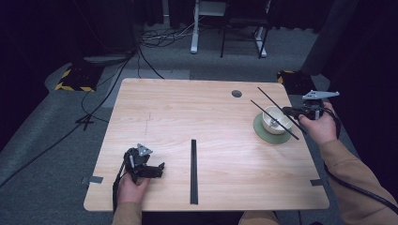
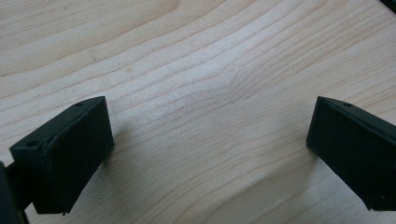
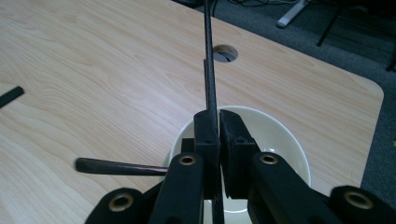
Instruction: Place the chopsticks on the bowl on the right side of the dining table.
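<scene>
Chopsticks: two long black sticks at the right end of the scene. One chopstick (image 1: 270, 101) is pinched in the right gripper and slants up over the bowl; the second chopstick (image 1: 274, 120) lies across the bowl's rim, its blunt end jutting out at the left in the right gripper view (image 3: 119, 167).
Worktop: pale wood-grain worktop (image 1: 187, 112) with a round cable hole (image 1: 236, 93) near its far edge.
Black strip: long flat black strip (image 1: 194, 171) lying on the worktop near the front middle, well apart from both grippers.
Coaster: round green coaster (image 1: 263, 132) under the bowl, near the right edge.
Bowl: white bowl (image 1: 268, 125) standing on the coaster, directly below the right gripper's fingers.
Right gripper: right gripper (image 1: 294, 111), fingers (image 3: 207, 135) closed tight on the held chopstick.
Left gripper: left gripper (image 1: 157, 169) resting low at the front left, fingers (image 2: 65, 149) spread wide over bare wood, nothing between them.
Step in hand (judged): laying the held chopstick across the bowl beside the other.
Next move (judged): lower it until it rests on the rim, roughly parallel to the second chopstick, then release without nudging either.
</scene>
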`<state>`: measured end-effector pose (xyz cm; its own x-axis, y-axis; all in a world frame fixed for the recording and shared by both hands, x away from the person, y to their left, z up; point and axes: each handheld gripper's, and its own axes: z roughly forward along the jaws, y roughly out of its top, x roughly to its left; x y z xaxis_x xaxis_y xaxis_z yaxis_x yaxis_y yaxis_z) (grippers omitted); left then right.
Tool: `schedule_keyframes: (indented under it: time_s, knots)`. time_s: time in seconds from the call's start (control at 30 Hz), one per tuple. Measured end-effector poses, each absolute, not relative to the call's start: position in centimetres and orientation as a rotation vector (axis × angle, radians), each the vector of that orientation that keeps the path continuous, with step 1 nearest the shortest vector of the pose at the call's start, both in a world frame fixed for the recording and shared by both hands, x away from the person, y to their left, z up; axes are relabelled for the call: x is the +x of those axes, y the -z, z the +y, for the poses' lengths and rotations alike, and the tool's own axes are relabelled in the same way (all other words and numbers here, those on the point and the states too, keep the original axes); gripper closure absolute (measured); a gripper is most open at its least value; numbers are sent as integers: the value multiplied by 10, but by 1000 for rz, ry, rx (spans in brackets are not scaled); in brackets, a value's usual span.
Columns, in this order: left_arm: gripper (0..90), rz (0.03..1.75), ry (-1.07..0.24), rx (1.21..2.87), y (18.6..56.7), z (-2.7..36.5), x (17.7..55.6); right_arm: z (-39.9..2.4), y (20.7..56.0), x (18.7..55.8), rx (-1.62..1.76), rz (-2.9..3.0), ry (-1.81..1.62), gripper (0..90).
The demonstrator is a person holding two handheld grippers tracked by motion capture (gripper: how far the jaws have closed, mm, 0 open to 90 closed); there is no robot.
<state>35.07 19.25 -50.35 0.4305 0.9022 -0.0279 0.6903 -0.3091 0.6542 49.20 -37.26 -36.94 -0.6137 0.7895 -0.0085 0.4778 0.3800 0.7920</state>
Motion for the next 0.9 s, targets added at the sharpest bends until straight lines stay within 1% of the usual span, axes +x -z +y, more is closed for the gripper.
schedule_keyframes:
  time_s: [0.23,0.53,0.9]
  knots:
    - [6,1338,-463,2095,503,192,351,-380,386,502,1133,2268,-1075,869]
    - [6,1335,-466,2096,503,193,351,-379,403,509,1157,2301,-1035,868]
    - [6,1336,-464,2095,503,193,351,-381,415,514,1171,2309,-1013,868]
